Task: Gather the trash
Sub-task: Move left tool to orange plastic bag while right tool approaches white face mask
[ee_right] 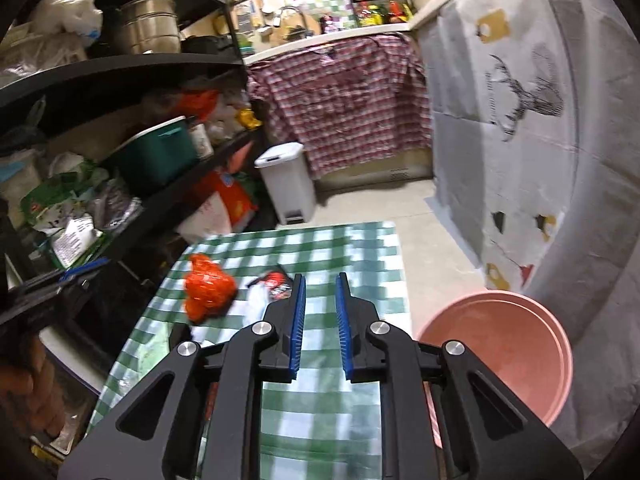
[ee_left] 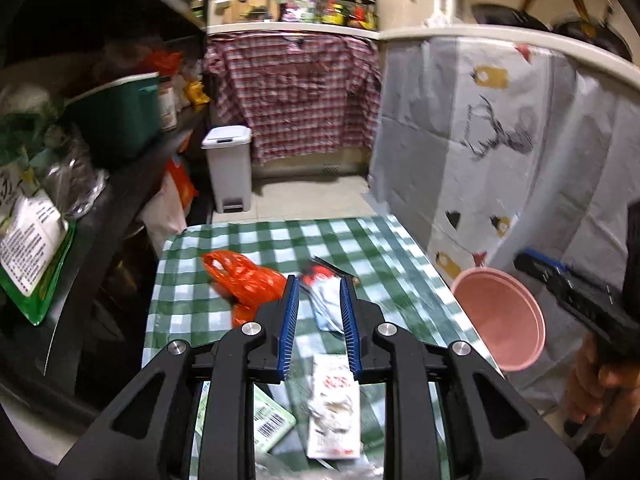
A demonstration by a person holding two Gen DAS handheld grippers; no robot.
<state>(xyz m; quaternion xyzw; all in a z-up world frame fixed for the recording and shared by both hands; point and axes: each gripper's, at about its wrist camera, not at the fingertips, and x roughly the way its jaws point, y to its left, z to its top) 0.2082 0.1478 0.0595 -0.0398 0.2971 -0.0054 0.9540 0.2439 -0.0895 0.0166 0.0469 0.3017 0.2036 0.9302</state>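
Green-and-white checked tabletop [ee_left: 384, 252] carries, beside the round pink plastic basin [ee_left: 504, 320] off its right edge, both empty grippers, left [ee_left: 319, 284] and right [ee_right: 320, 280], jaws apart, a crumpled orange plastic bag [ee_left: 244, 280] near its far left corner, and a white printed wrapper [ee_left: 334, 408] near its near edge.

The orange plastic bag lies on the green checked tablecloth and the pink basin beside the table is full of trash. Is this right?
Not quite. The orange plastic bag does lie on the tablecloth, but the right wrist view shows the pink basin empty.
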